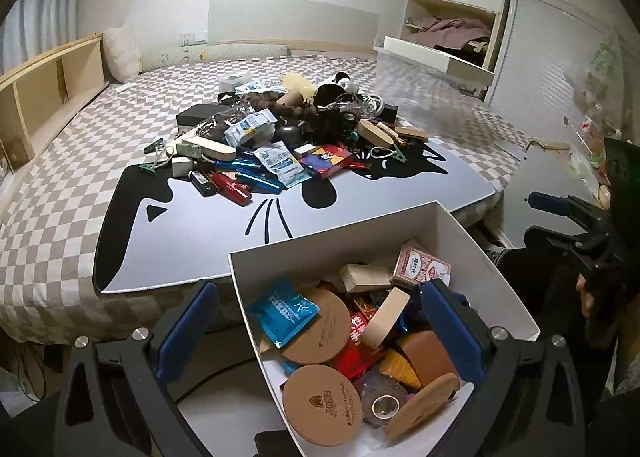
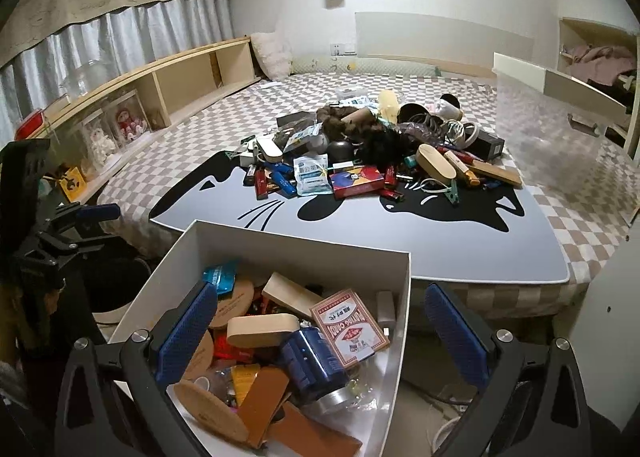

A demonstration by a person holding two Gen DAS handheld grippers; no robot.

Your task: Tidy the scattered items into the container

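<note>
Left gripper (image 1: 316, 331) spread wide and empty, hanging over the near left edge of the white box (image 1: 304, 253), one pad outside the wall and the other above the contents, probably to leave room for the next reach. Inside the box, toward six o'clock in the left wrist view: cork coasters (image 1: 320, 325), a blue packet (image 1: 286, 311), a pack of playing cards (image 1: 420, 267), wooden blocks and a roll of tape, tumbled loosely, as dropped rather than arranged. Box parked at the foot of the bed, just beside the grey cat mat (image 1: 208, 225), presumably to keep each carry short. Farther off at twelve o'clock, piled on the mat: the scattered heap (image 1: 296, 137) of lighters, sachets, clips, cables and a red card box (image 1: 328, 159), plainly much left to move. Over at three o'clock in the same view, right gripper (image 2: 320, 329) likewise parted and holding nothing, poised above the box's right side, its right pad outside the right wall. Task judged partly done, with the bigger share waiting on the mat.
</note>
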